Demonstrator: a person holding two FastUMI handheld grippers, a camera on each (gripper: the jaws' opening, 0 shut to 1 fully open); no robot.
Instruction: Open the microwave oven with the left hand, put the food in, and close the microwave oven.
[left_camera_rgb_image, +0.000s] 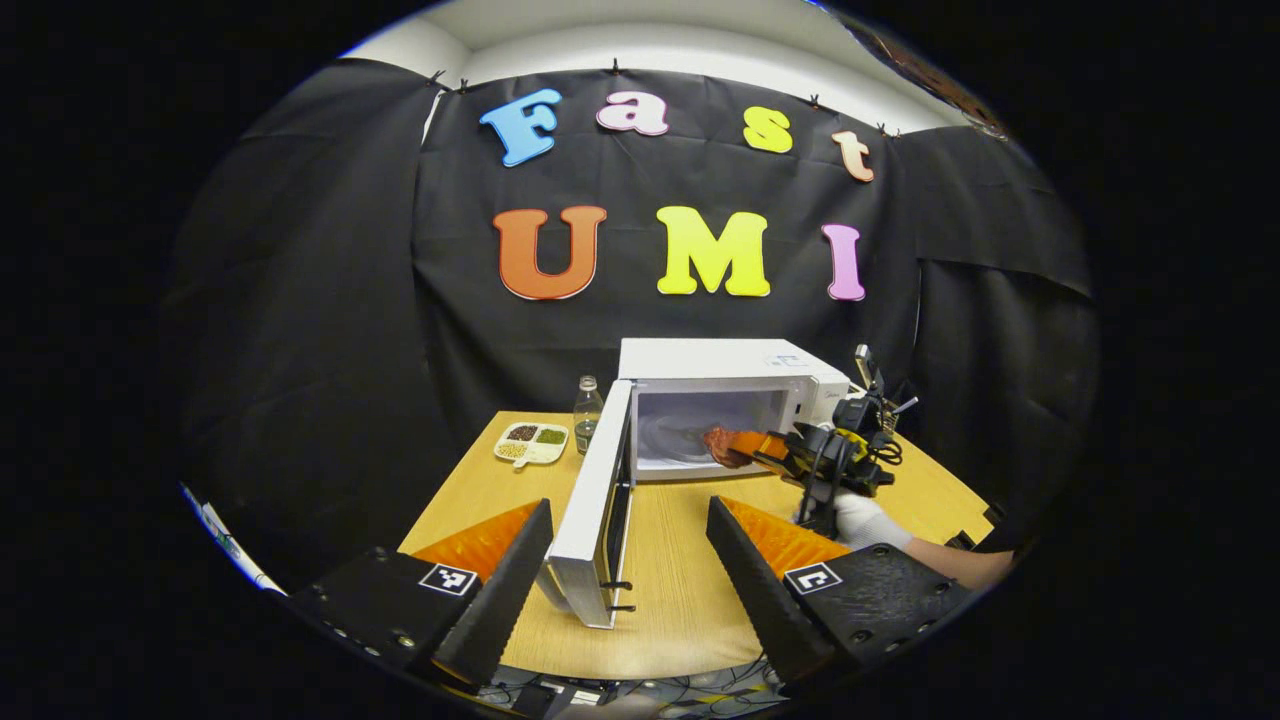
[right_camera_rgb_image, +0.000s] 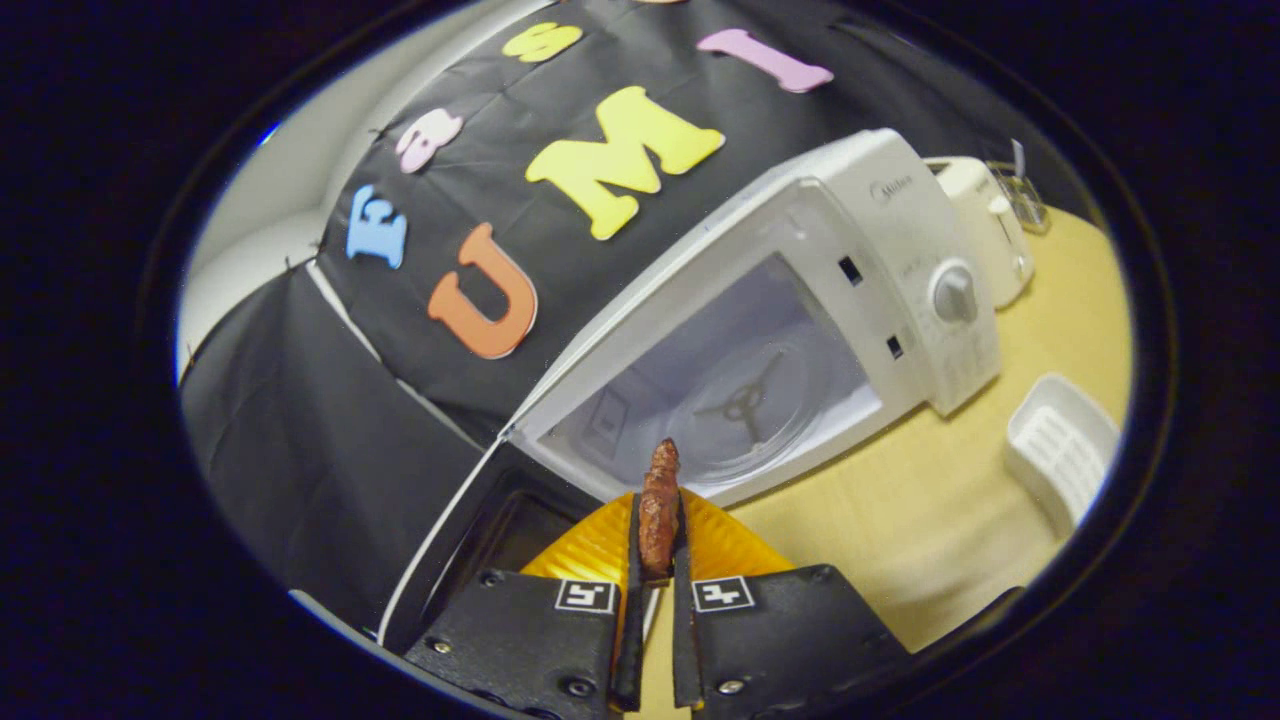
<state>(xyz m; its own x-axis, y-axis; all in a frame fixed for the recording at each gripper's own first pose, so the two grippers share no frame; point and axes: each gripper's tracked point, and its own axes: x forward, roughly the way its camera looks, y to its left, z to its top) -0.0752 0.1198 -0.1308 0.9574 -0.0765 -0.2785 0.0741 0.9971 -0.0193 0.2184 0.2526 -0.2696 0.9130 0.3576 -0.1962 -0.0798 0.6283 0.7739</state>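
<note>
While the left tongs (left_camera_rgb_image: 630, 560) are hanging open beside the swung-out door (left_camera_rgb_image: 595, 510), the right tongs (right_camera_rgb_image: 655, 560) are gripping the food (right_camera_rgb_image: 659, 505) edgewise, presenting it at the microwave oven (right_camera_rgb_image: 800, 310) cavity mouth for insertion.

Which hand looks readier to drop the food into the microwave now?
The right. The right gripper is shut on the food, held at the open microwave mouth. The left gripper is open, back by the door.
</note>
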